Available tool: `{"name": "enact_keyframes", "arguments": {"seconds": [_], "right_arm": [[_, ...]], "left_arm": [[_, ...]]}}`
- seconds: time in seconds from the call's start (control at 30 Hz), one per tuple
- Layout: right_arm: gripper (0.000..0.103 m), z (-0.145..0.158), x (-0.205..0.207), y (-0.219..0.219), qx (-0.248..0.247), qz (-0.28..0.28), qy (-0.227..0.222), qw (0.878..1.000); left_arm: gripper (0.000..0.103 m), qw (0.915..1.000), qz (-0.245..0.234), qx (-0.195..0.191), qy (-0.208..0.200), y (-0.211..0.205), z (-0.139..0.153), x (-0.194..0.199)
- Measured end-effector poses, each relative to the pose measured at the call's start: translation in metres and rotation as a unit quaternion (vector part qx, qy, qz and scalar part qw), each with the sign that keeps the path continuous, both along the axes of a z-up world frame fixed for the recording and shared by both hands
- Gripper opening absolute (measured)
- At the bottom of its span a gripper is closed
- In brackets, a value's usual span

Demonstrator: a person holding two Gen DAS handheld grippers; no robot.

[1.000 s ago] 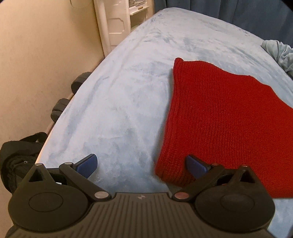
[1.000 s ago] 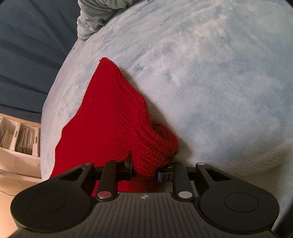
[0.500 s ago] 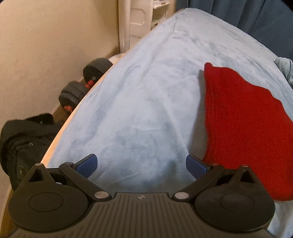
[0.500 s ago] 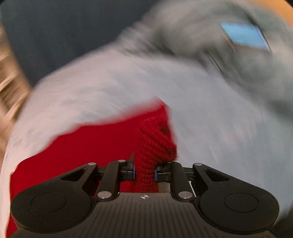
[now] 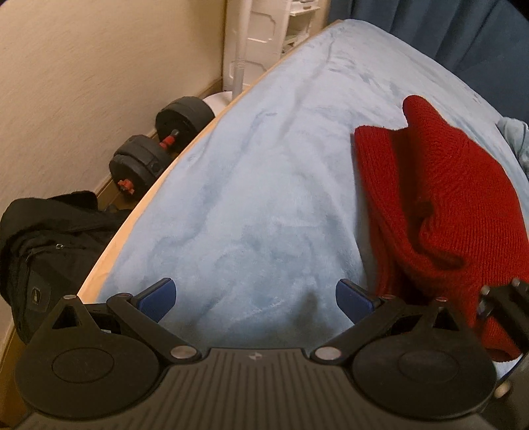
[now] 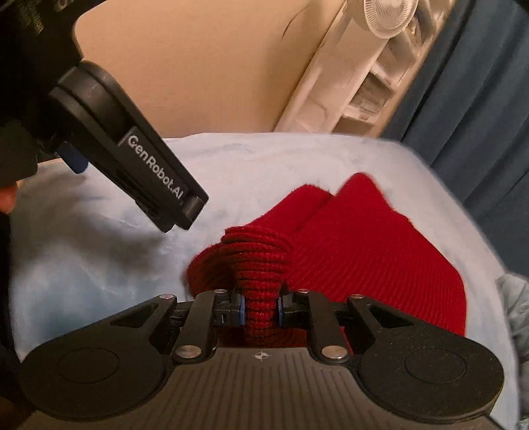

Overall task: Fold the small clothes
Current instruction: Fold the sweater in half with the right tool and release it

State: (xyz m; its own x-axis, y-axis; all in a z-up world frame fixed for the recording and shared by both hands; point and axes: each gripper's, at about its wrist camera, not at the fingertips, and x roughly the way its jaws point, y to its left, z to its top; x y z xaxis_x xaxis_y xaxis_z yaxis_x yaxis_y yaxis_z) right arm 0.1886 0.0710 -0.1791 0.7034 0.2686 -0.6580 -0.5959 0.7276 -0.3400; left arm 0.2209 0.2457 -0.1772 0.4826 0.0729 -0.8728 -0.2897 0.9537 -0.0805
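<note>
A red knitted garment [image 5: 439, 205] lies on the light blue blanket [image 5: 264, 198], partly folded over itself. My right gripper [image 6: 260, 309] is shut on a bunched corner of the red garment [image 6: 363, 251] and holds it above the rest of the cloth. My left gripper [image 5: 256, 296] is open and empty, over bare blanket just left of the garment. It also shows in the right wrist view [image 6: 132, 165] at the upper left, above the blanket [image 6: 99, 251].
The bed's left edge [image 5: 139, 205] drops to the floor, where a black dumbbell [image 5: 158, 139] and a black bag [image 5: 43, 244] lie by the wall. A white shelf unit [image 5: 261, 39] and fan [image 6: 390, 16] stand beyond. Pale blue cloth [image 6: 515, 307] lies at right.
My right gripper has swung round and carried the held corner across the garment, doubling it over. My left gripper has drifted left off the garment's edge, still open.
</note>
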Motion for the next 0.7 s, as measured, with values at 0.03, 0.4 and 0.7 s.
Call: {"name": "enact_keyframes", "arguments": {"seconds": [0.03,0.4,0.7], "right_arm": [[0.017,0.004,0.004,-0.004,0.018,-0.012,0.013,1.0],[0.017,0.018,-0.001,-0.011,0.052,-0.02,0.011,0.998],[0.049,0.033,-0.006,-0.026,0.121,-0.011,0.082,0.989]], "left_arm": [[0.103,1.0,-0.003,0.0,-0.002,-0.002,0.001,0.001],[0.103,0.9999,-0.005,0.008,-0.008,-0.01,0.008,0.005],[0.103,0.9997,0.0,-0.015,-0.018,-0.005,0.025,0.001]]}}
